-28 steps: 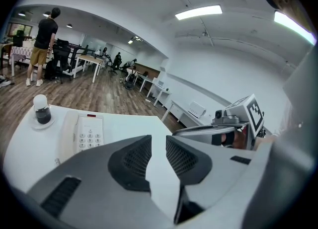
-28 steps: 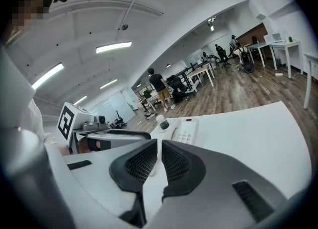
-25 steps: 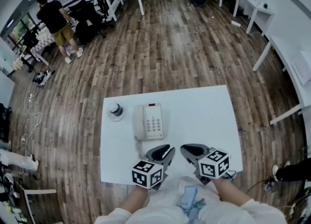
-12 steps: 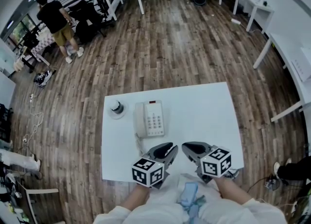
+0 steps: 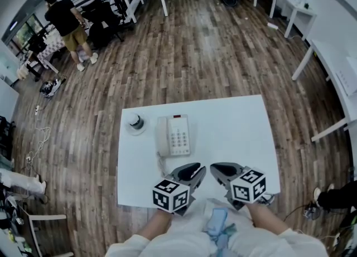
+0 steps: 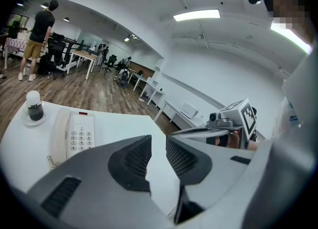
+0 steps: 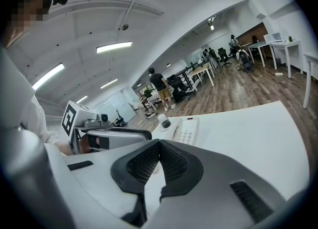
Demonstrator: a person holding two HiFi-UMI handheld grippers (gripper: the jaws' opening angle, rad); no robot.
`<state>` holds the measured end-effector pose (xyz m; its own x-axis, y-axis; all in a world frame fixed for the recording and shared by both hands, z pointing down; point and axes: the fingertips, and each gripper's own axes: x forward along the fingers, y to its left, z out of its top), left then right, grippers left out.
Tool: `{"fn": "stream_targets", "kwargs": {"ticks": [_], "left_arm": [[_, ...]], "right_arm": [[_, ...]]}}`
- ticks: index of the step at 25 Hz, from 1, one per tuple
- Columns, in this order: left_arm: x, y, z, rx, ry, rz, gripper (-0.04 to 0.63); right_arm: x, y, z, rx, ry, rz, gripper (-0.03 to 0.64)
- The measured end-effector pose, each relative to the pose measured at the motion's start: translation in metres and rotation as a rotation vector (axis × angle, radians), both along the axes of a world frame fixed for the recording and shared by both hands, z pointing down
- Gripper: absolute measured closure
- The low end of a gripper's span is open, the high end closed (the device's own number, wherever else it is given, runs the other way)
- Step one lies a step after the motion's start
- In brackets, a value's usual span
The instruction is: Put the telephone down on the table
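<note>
Two grippers: I hold the left gripper (image 5: pixel 196 171) and the right gripper (image 5: pixel 214 168) side by side over the near edge of the table (image 5: pixel 240 133), tips pointing away from me and leaning slightly toward each other.
Left jaws: pressed together, nothing between them.
Right jaws: pressed together, nothing between them; they have just been closing.
Telephone: the telephone (image 5: pixel 173 135) lies flat on the white table, left of centre. Its keypad faces up, the handset rests in its cradle along the left side, and the cord curls off the near end.
Direction from grippers: far and to the left of both, touching neither.
Long axis: runs near to far, roughly in line with the way my grippers point.
Nearer hand: the left, whose tips sit near the telephone's near end; the right is further off to the right.
Other thing: a small bottle (image 5: pixel 135 122) on a round dish stands just left of the telephone's far end.
Task state: I judge the telephone already down on the table, with neither gripper holding it.
Next move, as I judge it: any reach would go toward the far left, and the left hand is better placed for it.
</note>
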<state>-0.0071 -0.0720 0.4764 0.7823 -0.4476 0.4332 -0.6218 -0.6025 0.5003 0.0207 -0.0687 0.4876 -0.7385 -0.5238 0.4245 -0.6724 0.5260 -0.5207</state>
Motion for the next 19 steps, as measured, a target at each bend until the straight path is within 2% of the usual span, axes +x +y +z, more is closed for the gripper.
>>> {"fn": "stream_targets", "kwargs": {"ticks": [19], "left_arm": [[-0.0088,-0.0022,0.0069,-0.019,-0.010,0.001,0.505]], "right_arm": [[-0.0101,-0.0001,0.0025,-0.002,0.001,-0.007,0.586]]}}
